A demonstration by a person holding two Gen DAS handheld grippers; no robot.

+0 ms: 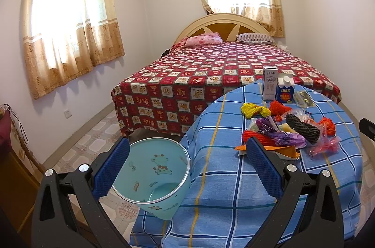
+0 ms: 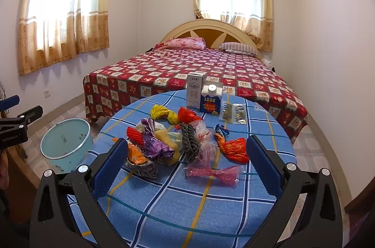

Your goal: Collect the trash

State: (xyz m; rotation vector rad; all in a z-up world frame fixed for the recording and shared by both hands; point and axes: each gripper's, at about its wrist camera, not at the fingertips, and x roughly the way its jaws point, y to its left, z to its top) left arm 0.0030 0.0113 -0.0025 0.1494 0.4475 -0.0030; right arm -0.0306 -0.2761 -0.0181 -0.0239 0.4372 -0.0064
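Observation:
A pile of crumpled wrappers (image 2: 178,142) in red, purple, yellow, orange and pink lies mid-table on the blue plaid cloth (image 2: 187,201); it also shows in the left wrist view (image 1: 281,131). A white carton (image 2: 194,93) and a blue "LOOK" carton (image 2: 211,100) stand behind it. A light blue bin (image 1: 152,173) stands on the floor left of the table, also in the right wrist view (image 2: 66,145). My left gripper (image 1: 187,168) is open, above the bin and table edge. My right gripper (image 2: 185,166) is open, just short of the pile.
A bed with a red patterned cover (image 2: 187,70) stands behind the table. A flat clear packet (image 2: 234,113) lies right of the cartons. Wooden furniture (image 1: 14,177) is at the far left. Tiled floor (image 1: 89,145) surrounds the bin.

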